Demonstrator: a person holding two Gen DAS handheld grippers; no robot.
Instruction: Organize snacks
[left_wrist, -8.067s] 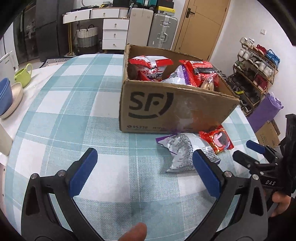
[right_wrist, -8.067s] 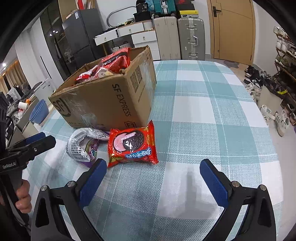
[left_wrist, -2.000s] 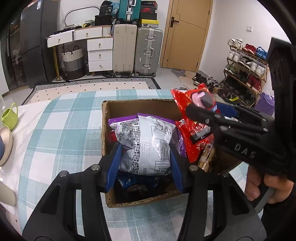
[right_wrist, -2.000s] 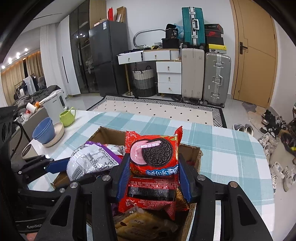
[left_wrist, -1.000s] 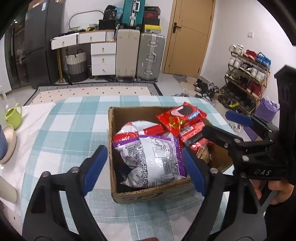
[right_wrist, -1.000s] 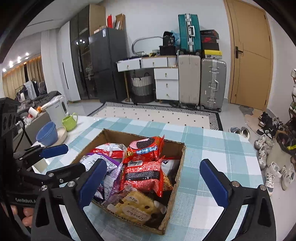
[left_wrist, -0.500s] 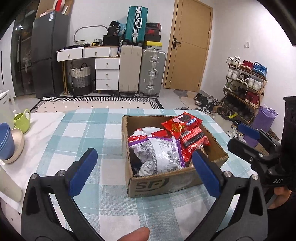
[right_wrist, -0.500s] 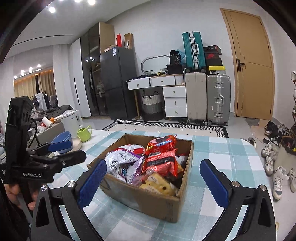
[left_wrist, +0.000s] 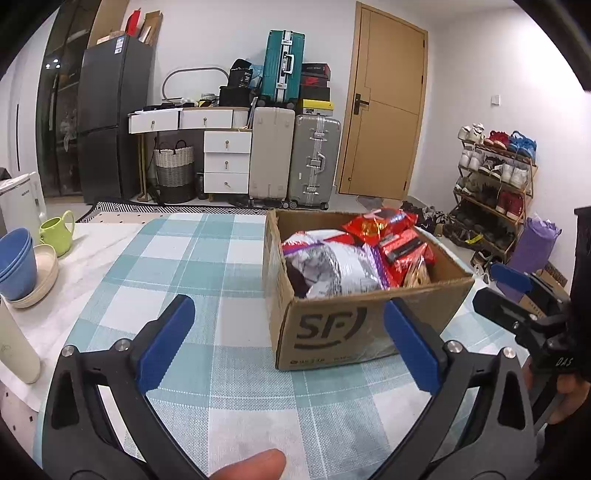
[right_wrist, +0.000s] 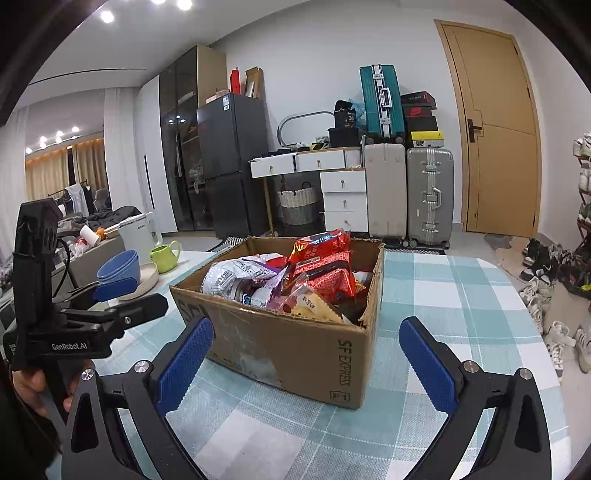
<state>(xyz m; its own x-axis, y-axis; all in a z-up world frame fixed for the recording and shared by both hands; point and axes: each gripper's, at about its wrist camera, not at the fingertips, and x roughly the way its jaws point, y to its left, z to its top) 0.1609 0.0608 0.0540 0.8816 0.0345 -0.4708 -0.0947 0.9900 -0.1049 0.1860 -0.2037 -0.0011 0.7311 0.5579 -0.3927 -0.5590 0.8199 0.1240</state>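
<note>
Only right view shows yellow packet (right_wrist: 314, 308) in box (right_wrist: 295, 354), both claws (left_wrist: 288, 343) (right_wrist: 306, 360) spread, empty

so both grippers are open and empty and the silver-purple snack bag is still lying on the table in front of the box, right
Not quite. The silver-purple snack bag lies inside the cardboard box, not on the table, as the left wrist view shows. The rest holds: the left gripper and right gripper are both open and empty.
</note>
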